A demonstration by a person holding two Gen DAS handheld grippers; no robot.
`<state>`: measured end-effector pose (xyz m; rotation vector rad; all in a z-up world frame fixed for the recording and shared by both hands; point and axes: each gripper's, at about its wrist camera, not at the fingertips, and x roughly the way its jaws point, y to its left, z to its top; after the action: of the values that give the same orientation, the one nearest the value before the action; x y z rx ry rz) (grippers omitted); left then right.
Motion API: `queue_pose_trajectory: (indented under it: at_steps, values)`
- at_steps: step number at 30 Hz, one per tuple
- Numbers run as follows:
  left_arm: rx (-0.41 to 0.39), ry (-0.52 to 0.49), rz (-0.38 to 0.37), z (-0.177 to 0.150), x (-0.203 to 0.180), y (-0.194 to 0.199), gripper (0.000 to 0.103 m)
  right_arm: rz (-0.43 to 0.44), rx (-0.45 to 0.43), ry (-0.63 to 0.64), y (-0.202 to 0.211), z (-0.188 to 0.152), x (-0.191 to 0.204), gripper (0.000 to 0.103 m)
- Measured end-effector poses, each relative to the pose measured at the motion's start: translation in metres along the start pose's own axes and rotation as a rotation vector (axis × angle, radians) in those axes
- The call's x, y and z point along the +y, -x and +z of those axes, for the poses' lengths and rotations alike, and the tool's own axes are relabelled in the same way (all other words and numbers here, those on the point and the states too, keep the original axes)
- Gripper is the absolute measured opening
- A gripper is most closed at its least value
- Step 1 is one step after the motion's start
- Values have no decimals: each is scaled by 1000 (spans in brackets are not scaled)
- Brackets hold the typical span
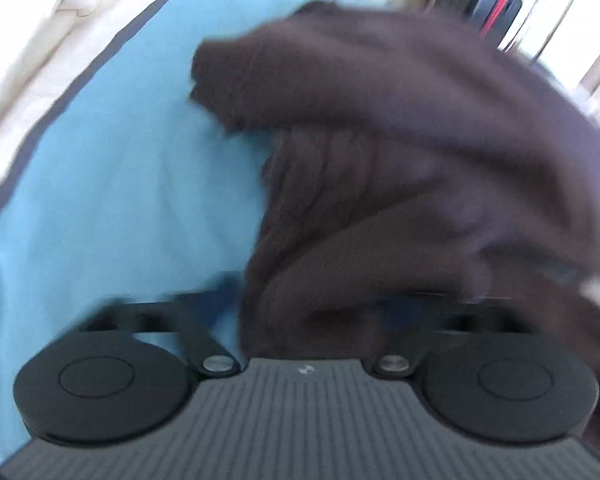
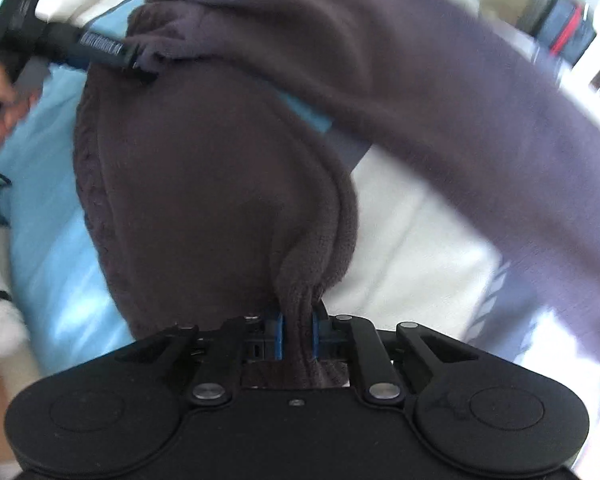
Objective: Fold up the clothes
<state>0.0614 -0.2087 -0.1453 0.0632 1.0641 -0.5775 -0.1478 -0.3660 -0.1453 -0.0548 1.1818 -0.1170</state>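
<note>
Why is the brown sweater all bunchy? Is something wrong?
Nothing looks broken or spilled. The brown sweater is bunched because it hangs in the air above the blue sheet: the right claw pinches one gathered edge and the left claw grips another. The pictures are blurry.

Brown sweater (image 2: pixel 204 200): knitted cloth, matt, fuzzy, with a raised cable rib along its left edge. Blue sheet (image 1: pixel 112 184): smooth, thin woven cloth, matt. Cream bedding (image 2: pixel 412 248), right of frame: soft cloth, lightly textured. Right gripper (image 2: pixel 298 336): matt black plastic body, blue pads, bright metal pivot pins.
</note>
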Motion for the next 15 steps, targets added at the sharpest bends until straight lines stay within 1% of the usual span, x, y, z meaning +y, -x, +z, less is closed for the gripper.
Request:
queue_pose_trajectory:
  at_steps: [1,3,6,7,8,10,11,12,15]
  values:
    - [-16,-9,-36,-2,-2,9,18,-24,-32,-8,13,2,-4,14]
    - [-43,-44,-95,-11,-10,28,18,-57,-97,-58,45,3,-21,14]
    - [-73,-163,-136,-29,-33,54,19,-140,-162,-92,98,-5,-48,14]
    - [-78,-194,-145,-34,-43,59,21,-160,-161,-103,109,-9,-58,14]
    - [-74,-205,-175,-38,-51,62,23,-181,-154,-113,118,-14,-67,14]
    - [-58,-204,-255,-45,-65,64,28,-222,-140,-134,138,-25,-85,14]
    - [-54,-209,-285,-49,-70,64,29,-242,-120,-159,140,-31,-95,14]
    - [-50,-223,-280,-52,-74,61,29,-261,-94,-191,138,-37,-108,14]
    - [-26,-269,-173,-57,-78,49,28,-267,13,-274,115,-56,-139,14]
